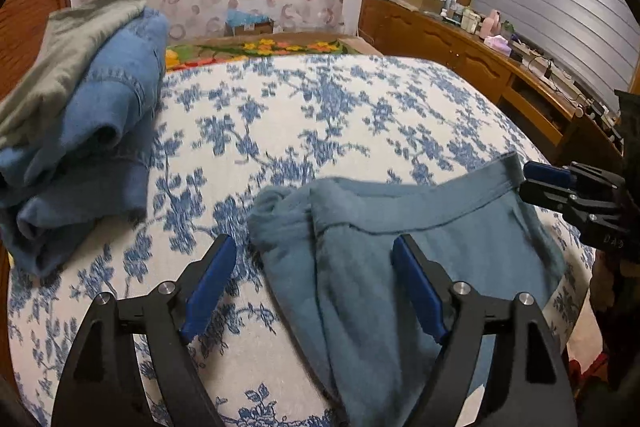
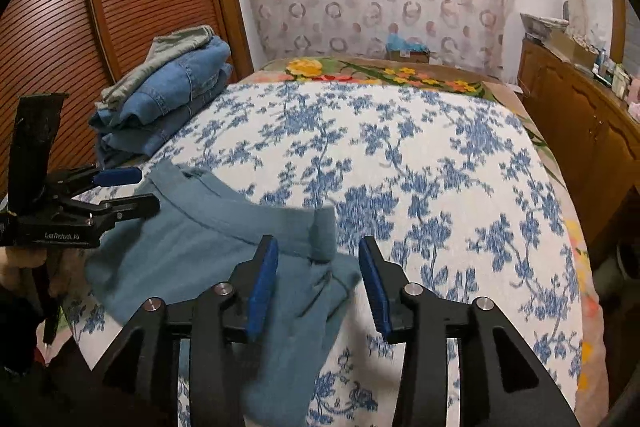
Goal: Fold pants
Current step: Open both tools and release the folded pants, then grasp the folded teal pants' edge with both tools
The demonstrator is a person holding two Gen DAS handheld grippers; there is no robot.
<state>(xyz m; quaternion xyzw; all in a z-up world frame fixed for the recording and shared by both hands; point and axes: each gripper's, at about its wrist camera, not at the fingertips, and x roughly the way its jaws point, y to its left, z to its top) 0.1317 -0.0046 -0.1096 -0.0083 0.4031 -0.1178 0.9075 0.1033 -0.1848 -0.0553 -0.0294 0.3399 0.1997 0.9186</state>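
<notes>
Teal-blue pants [image 1: 460, 227] lie folded on the bed, waistband toward the far side. In the left wrist view my left gripper [image 1: 314, 241] stands open astride the bunched left corner of the pants, its pads apart from the cloth. My right gripper [image 1: 536, 183] shows at the waistband's right end. In the right wrist view the pants [image 2: 192, 247] lie at the lower left, and my right gripper [image 2: 319, 243] is open with the upturned waistband corner between its jaws, not pressed. My left gripper [image 2: 146, 190], held by a hand, hovers open at the waistband's left end.
A stack of folded jeans topped by a grey-green garment [image 1: 100, 107] [image 2: 172, 87] sits at the bed's far left. The blue-flowered bedspread [image 1: 320, 107] stretches beyond the pants. A cluttered wooden sideboard [image 1: 480, 59] runs along the right, and a louvred wooden door [image 2: 120, 7] stands on the left.
</notes>
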